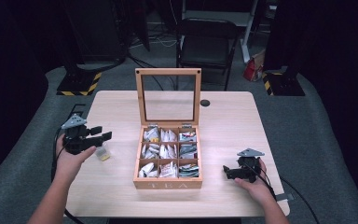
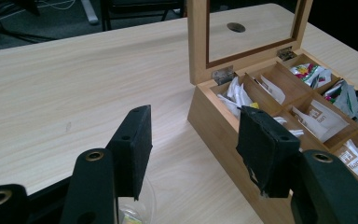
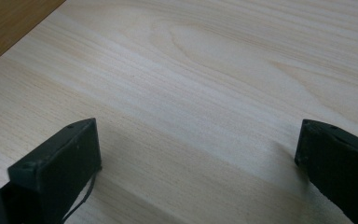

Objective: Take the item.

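Left gripper (image 1: 98,135): jaws spread wide, grasping nothing, held above the table (image 1: 223,121) to the left of the tea box (image 1: 168,184) and aimed toward it. Right gripper (image 1: 227,171): jaws likewise spread wide, empty, low over bare wood to the right of the box.

The box stands mid-table, lid (image 1: 168,95) raised upright at its far edge, lettered front toward the person; nine compartments hold tea packets (image 1: 168,150).

The high view shows a small yellowish packet (image 1: 103,154) just left of the box, below the left gripper; the left gripper view catches only its edge between the jaws.
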Available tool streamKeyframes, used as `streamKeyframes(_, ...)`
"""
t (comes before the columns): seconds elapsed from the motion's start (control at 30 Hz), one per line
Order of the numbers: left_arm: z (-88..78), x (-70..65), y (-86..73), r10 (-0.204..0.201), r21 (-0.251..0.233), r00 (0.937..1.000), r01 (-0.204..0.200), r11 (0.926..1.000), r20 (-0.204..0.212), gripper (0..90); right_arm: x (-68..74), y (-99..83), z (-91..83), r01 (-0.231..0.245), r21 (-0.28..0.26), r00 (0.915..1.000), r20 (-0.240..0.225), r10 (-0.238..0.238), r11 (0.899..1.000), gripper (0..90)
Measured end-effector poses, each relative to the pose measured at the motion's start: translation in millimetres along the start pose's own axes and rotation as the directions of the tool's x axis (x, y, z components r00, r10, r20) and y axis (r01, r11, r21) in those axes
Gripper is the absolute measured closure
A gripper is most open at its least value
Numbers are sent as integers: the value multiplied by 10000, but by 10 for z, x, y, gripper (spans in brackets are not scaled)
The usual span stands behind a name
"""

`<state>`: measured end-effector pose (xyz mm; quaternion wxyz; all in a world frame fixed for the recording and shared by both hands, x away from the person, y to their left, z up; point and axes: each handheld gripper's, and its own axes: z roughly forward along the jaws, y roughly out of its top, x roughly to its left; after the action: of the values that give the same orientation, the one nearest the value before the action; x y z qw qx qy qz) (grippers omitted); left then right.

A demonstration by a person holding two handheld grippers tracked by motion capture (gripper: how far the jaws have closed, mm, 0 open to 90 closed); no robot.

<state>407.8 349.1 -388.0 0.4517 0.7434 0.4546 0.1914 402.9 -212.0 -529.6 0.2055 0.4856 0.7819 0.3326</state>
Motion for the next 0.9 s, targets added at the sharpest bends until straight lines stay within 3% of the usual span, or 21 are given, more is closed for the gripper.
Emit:
streamKeyframes(0.57, 102, -210, -178, 363, 528, 9980, -390, 9978, 526, 449, -1, 0, 0, 10, -2, 10000, 1, -10, 10000, 0)
streamKeyframes(0.9, 132, -290, -372, 373, 778, 9968, -428, 9960, 703, 448, 2, 1, -1, -28, 15, 10000, -1, 28, 10000, 0)
